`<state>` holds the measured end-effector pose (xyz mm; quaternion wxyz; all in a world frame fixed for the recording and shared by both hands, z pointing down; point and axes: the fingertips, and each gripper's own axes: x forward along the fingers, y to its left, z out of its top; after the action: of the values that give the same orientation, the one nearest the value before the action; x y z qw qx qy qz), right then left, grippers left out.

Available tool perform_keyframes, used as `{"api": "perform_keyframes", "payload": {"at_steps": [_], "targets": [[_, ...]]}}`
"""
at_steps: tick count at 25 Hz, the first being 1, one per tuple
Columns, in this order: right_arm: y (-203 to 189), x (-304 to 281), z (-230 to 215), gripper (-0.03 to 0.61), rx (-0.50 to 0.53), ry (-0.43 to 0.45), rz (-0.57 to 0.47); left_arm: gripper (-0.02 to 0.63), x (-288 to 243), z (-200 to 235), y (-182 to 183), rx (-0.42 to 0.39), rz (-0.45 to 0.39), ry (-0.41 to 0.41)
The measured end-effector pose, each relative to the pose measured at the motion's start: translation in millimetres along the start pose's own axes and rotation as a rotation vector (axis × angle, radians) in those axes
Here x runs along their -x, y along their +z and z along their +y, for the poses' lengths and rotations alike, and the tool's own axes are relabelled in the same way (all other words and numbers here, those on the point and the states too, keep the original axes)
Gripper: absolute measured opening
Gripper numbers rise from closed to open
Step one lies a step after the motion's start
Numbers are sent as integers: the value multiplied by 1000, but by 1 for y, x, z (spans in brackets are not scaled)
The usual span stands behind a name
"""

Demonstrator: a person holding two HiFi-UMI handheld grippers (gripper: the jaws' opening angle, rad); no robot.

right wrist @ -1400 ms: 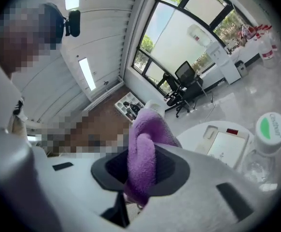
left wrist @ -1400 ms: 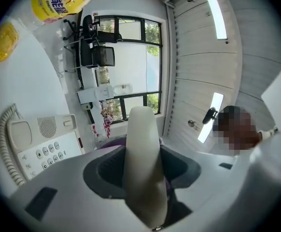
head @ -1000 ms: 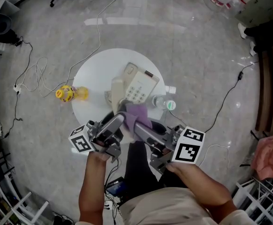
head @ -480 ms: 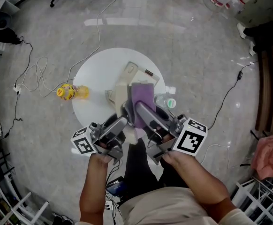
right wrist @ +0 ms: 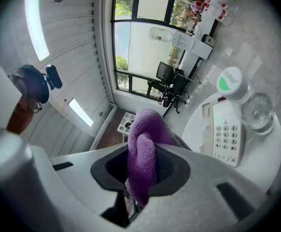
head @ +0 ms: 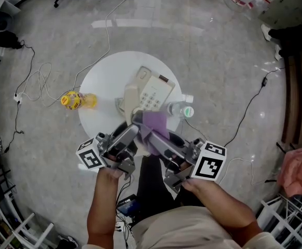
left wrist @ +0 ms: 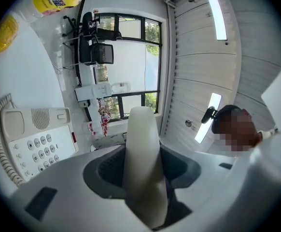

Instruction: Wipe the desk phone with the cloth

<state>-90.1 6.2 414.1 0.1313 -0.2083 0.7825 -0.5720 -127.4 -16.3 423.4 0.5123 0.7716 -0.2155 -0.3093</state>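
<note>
Gripping the cream handset (head: 131, 100) in my left claw (head: 132, 124), I have it just beside the desk phone (head: 154, 93), which sits at the middle of the round counter (head: 101, 82). My right claw (head: 150, 134) is clamped on the bunched purple cloth (head: 154, 122) at the phone's near end. A green-capped bottle (head: 181, 110) stands by the counter's right edge.

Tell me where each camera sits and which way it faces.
Head view: on the person's head, facing steeply down at the table; forearms, left gripper and right gripper show.
Left gripper view: on that gripper, facing along jaws gripping the handset.
Right gripper view: likewise, jaws gripping the cloth.
All three share the desk phone.
</note>
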Motion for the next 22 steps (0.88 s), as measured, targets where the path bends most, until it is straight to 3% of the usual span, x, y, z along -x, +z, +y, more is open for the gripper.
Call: {"api": "perform_keyframes", "payload": {"at_steps": [5,9,12,15,18,22], "targets": [[-5,13,-2,66,-131,26,-53,207,-2,-3,-3,12,-6,-13],[-8,19,-1,66,-118,9,-33,207,-1,-3,-2,-4,-2,5],[-6,24,1,66,-77,-14,-17,207,0,-1,0,-66,26,49],[5,28,8,64,57,-57,-4,207,3,3,3,-192,77,137],[23,27,28,64,291,-101,11,207,9,10,6,-348,145,261],[39,13,70,64,604,-92,39,207,15,19,2,-573,276,437]]}}
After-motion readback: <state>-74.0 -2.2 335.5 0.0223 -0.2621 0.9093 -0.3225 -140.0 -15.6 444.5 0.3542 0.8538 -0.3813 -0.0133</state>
